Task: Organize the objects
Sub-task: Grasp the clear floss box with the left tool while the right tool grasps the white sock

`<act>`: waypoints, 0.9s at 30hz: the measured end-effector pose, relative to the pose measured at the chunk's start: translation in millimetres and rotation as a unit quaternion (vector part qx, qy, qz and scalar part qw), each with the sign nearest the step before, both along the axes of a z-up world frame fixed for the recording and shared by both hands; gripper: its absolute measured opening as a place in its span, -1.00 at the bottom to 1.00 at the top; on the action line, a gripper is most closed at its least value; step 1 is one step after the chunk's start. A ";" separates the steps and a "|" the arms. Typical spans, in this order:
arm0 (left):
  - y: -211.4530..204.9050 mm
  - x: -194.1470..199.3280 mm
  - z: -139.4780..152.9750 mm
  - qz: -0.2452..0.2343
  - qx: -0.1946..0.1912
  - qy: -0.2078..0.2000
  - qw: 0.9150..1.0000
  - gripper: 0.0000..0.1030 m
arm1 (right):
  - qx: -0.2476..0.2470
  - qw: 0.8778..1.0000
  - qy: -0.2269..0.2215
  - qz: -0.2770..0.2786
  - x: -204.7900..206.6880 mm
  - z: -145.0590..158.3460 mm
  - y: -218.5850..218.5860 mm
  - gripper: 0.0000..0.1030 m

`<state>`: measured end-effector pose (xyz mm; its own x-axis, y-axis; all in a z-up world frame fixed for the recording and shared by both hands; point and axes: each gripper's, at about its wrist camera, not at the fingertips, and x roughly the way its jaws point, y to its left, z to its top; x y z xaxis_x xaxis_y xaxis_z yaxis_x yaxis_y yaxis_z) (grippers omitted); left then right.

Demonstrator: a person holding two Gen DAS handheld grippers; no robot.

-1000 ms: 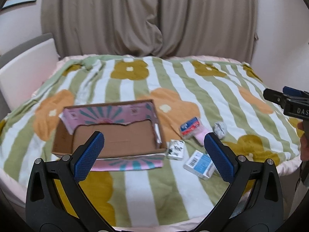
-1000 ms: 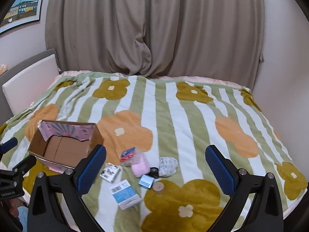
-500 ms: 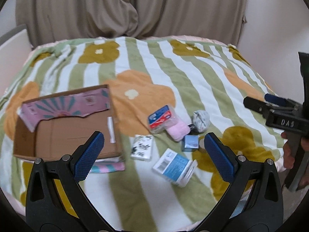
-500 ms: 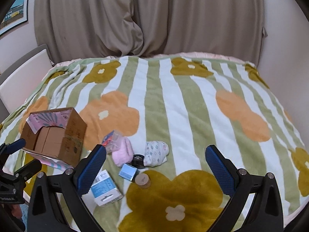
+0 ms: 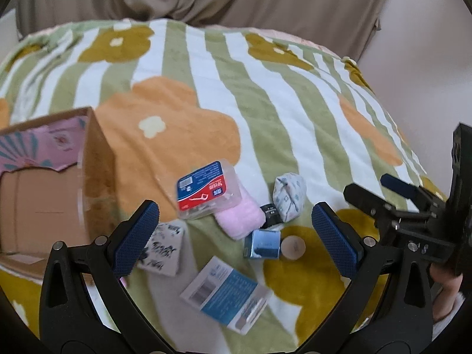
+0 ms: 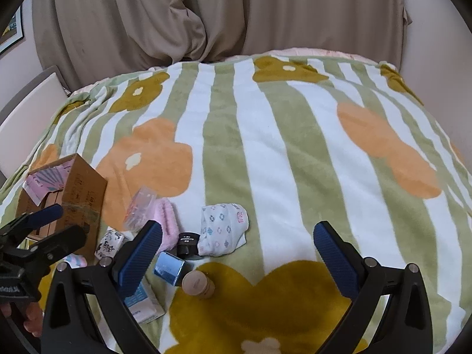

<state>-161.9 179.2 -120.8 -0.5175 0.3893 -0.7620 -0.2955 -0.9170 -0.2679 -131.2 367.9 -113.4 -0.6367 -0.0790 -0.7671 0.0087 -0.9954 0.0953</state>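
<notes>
Several small items lie clustered on the bed: a clear case with a red and blue label (image 5: 206, 190), a pink cloth (image 5: 240, 219), a patterned white sock (image 5: 289, 194) (image 6: 222, 228), a black cap (image 6: 187, 243), a shiny blue box (image 5: 262, 243) (image 6: 168, 268), a round wooden piece (image 5: 292, 245) (image 6: 197, 283), a black-and-white packet (image 5: 162, 246), and a blue and white box (image 5: 225, 293). An open cardboard box (image 5: 44, 203) (image 6: 79, 194) sits to their left. My left gripper (image 5: 236, 233) is open above the cluster. My right gripper (image 6: 237, 250) is open just right of it.
The bed is covered by a green and white striped blanket with flowers (image 6: 265, 147). Beige curtains (image 6: 206, 14) hang behind it. A white headboard (image 6: 26, 103) is at the left. The wall (image 5: 427, 59) stands close on the right.
Both grippers have moved down and closer to the item cluster. The left view has swung right, so the cardboard box now sits at its left edge.
</notes>
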 end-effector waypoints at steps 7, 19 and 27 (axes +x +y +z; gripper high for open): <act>1.4 -31.4 -28.3 0.016 0.031 -0.043 0.998 0.99 | -0.004 1.000 -0.021 0.010 -17.4 -29.1 -3.0 0.99; -16.4 -63.8 -75.4 0.053 0.087 -0.112 0.988 0.97 | -0.017 0.999 -0.047 0.021 -39.5 -68.9 -10.6 0.98; -17.3 -74.9 -96.6 0.051 0.123 -0.144 0.981 0.83 | -0.027 0.998 -0.058 0.027 -49.8 -83.2 -14.0 0.89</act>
